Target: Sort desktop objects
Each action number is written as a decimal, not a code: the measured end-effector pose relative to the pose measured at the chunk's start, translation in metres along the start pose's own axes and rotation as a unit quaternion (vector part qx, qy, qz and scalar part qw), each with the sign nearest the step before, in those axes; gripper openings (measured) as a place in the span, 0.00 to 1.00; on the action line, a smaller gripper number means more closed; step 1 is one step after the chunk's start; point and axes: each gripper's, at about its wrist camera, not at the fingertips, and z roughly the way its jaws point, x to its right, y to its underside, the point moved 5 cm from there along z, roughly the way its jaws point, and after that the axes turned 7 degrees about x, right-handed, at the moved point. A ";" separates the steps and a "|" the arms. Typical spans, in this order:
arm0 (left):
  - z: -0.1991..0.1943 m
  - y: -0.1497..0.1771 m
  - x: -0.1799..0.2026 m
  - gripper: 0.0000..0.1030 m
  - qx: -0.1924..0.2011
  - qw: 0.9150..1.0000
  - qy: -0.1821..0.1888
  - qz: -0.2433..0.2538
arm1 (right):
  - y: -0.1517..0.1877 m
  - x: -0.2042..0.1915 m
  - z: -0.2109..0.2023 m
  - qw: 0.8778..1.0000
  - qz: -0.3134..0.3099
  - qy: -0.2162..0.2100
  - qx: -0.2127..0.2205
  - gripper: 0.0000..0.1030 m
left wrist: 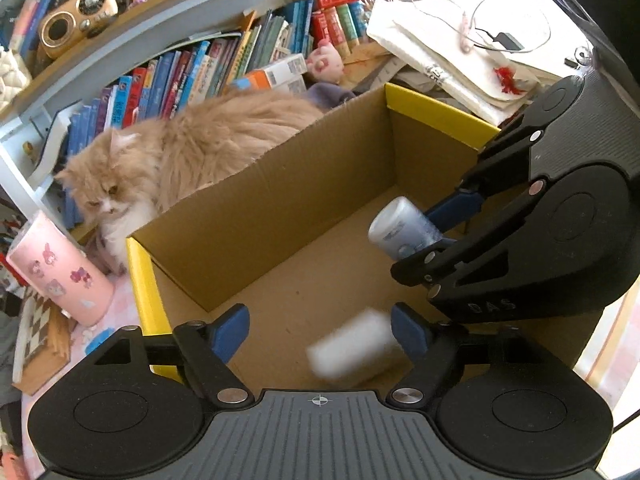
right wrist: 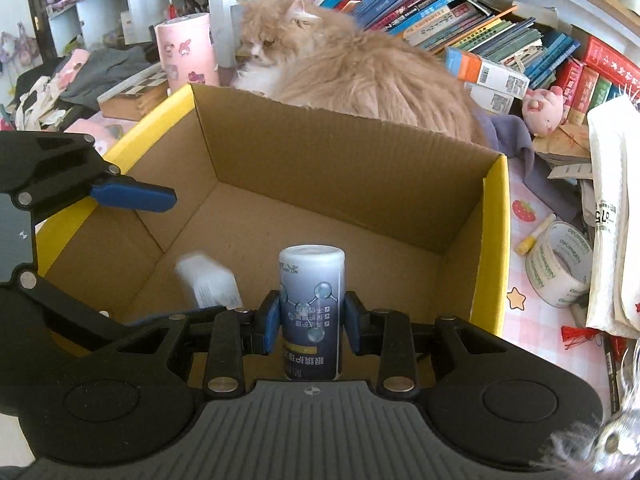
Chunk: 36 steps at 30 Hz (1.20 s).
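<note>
An open cardboard box [left wrist: 280, 200] with yellow rim edges fills both views. My left gripper [left wrist: 320, 334] hangs over its near end, open. A blurred white bottle [left wrist: 352, 344] lies between its blue pads, close to the right pad and well clear of the left one. My right gripper [right wrist: 312, 320] is shut on a blue-grey bottle with a white cap [right wrist: 312, 300], held upright-looking over the box [right wrist: 340, 160] floor. In the left wrist view that bottle [left wrist: 400, 228] shows in the right gripper [left wrist: 436, 228]. The white bottle [right wrist: 210, 284] looks blurred here too, below a blue finger [right wrist: 132, 196] of the left gripper.
A fluffy orange cat [right wrist: 360, 68] sits right behind the box's far wall. A pink cylinder [left wrist: 60, 276] stands left of the box. A tape roll [right wrist: 558, 268], a small yellow tube [right wrist: 534, 236] and stacked papers [right wrist: 616, 216] lie to its right. Bookshelves rise behind.
</note>
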 end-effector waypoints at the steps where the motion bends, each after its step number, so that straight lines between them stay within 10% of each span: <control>1: -0.001 0.000 0.001 0.80 0.003 1.000 -0.001 0.001 | 0.000 0.000 -0.001 1.000 0.001 0.000 0.004 0.29; 22: -0.093 -0.010 -0.027 0.88 0.137 0.986 -0.065 -0.075 | -0.011 0.002 -0.079 0.989 0.054 0.034 0.135 0.49; 36: -0.145 0.041 -0.042 0.90 0.155 0.977 -0.105 -0.096 | 0.025 -0.028 -0.137 0.964 0.050 0.164 0.205 0.59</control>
